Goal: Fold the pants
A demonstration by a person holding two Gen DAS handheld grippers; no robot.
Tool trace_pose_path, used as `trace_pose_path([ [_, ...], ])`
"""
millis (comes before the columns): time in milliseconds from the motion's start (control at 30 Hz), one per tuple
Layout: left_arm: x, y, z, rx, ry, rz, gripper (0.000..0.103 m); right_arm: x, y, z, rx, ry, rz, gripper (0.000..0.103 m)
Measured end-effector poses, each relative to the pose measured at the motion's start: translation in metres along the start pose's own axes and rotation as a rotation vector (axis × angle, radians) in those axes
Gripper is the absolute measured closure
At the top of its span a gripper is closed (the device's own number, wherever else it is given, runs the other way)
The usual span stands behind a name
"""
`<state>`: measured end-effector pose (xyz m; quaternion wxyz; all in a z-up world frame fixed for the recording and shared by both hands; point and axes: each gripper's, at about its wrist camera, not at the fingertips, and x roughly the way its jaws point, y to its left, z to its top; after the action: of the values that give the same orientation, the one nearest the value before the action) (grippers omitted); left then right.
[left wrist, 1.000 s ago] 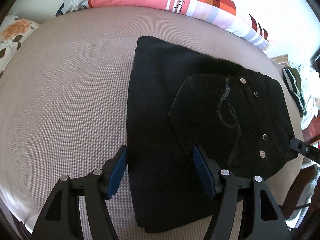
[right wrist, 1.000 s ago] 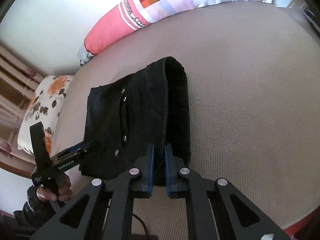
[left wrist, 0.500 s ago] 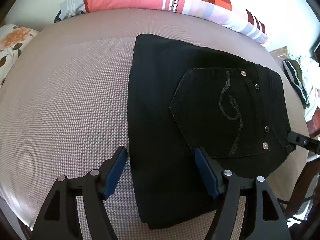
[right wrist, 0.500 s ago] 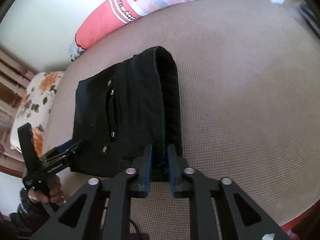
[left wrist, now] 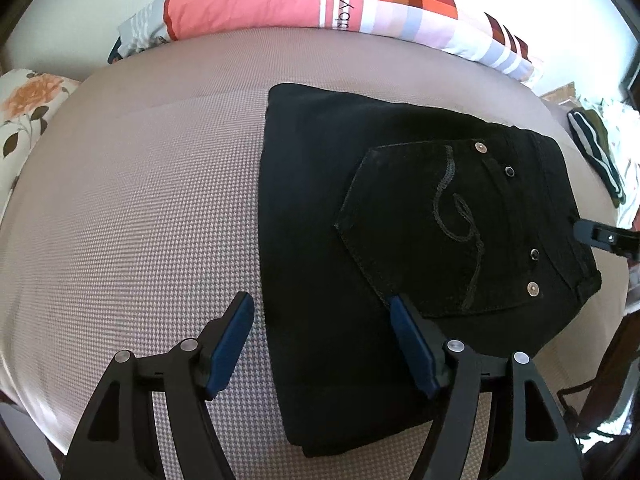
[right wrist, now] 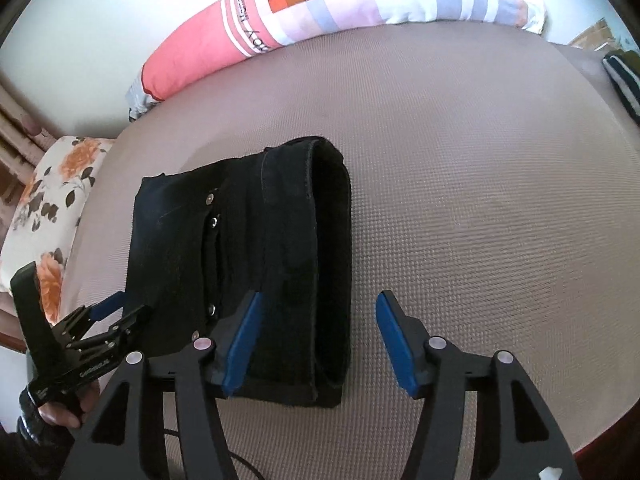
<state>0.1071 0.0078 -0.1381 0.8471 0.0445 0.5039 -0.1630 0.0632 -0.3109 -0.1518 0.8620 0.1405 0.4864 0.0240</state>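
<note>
Black pants (left wrist: 360, 208) lie folded into a thick rectangle on the taupe mattress (left wrist: 140, 200), back pocket up. My left gripper (left wrist: 322, 320) hovers open over their near left edge, one finger above fabric, the other above mattress, holding nothing. In the right wrist view the pants (right wrist: 240, 248) show their rolled fold edge. My right gripper (right wrist: 318, 320) is opening its jaws; that fold edge lies between the fingers, and the pads do not press on it. The left gripper (right wrist: 124, 312) shows at the pants' near left corner, held by a hand (right wrist: 52, 412).
A long pink and checked pillow (left wrist: 320, 4) lies along the far edge against the wall. A floral pillow (right wrist: 48, 208) sits off the mattress's left side. A pile of clothes with a striped garment (left wrist: 596, 152) lies at the right.
The right gripper's jaws, shut on the pants' fold edge before, have spread wide and let it go. The raised top layer has settled flat. The left gripper has stayed open and in place.
</note>
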Motion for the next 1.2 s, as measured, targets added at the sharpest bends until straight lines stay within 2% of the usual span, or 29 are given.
trace_pose_path([
  [167, -0.001, 0.012, 0.007, -0.029, 0.002, -0.007, 0.032, 0.011, -0.010, 0.002, 0.025, 0.023, 0.042, 0.047],
  [433, 0.005, 0.056, 0.019, -0.190, 0.033, -0.065, 0.032, 0.020, -0.031, 0.003, 0.066, 0.054, 0.155, 0.047],
  [633, 0.012, 0.059, 0.020, -0.212, 0.051, -0.108, 0.032, 0.024, -0.033, 0.003, 0.078, 0.058, 0.178, 0.047],
  [800, 0.019, 0.057, 0.025, -0.207, 0.056, -0.176, 0.032, 0.028, -0.038, 0.004, 0.091, 0.064, 0.212, 0.047],
  [933, 0.022, 0.062, 0.031, -0.233, 0.084, -0.274, 0.032, 0.033, -0.048, 0.006, 0.117, 0.092, 0.319, 0.059],
  [1200, 0.030, 0.068, 0.041, -0.286, 0.135, -0.426, 0.032, 0.054, -0.062, 0.008, 0.154, 0.157, 0.472, 0.059],
])
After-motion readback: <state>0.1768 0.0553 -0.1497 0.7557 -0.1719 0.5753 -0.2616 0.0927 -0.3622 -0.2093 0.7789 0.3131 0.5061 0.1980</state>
